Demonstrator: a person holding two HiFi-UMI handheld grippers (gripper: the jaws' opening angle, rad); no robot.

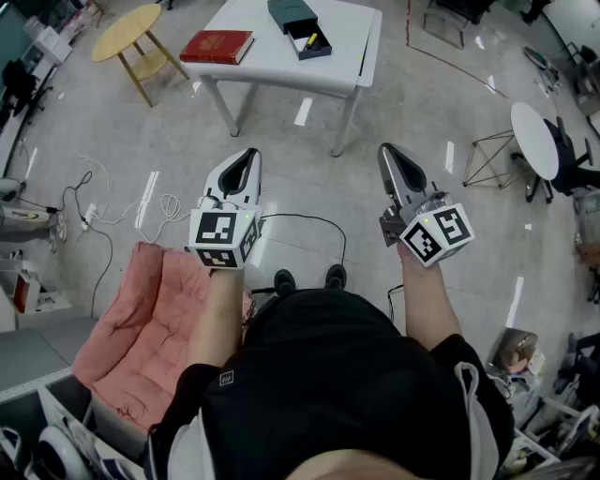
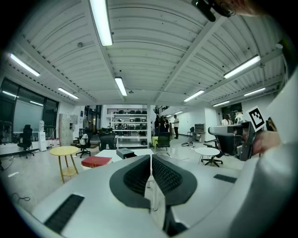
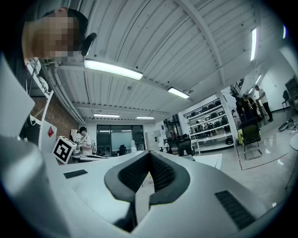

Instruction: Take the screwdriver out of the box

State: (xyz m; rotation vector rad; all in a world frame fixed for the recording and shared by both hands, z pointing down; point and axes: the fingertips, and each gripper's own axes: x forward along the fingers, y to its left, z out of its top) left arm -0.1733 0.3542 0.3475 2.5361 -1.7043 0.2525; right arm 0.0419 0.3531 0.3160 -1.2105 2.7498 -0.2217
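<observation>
Hovering shut and empty, left gripper [image 1: 251,153] and right gripper [image 1: 386,148] face the far table [image 1: 347,37]; the screwdriver [image 1: 310,40] lies in the open box [image 1: 289,13] ahead, between them, neither clearly nearer

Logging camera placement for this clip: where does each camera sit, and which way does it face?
Head view: on the person's head, facing steeply down at the floor and white table; shows torso, forearms, left gripper, right gripper.
Left gripper view: on the left gripper, about level toward that table; shows its shut jaws and the right gripper.
Right gripper view: on the right gripper, level toward shelves; shows its shut jaws.
Shared: head and left gripper views both show the red book.
</observation>
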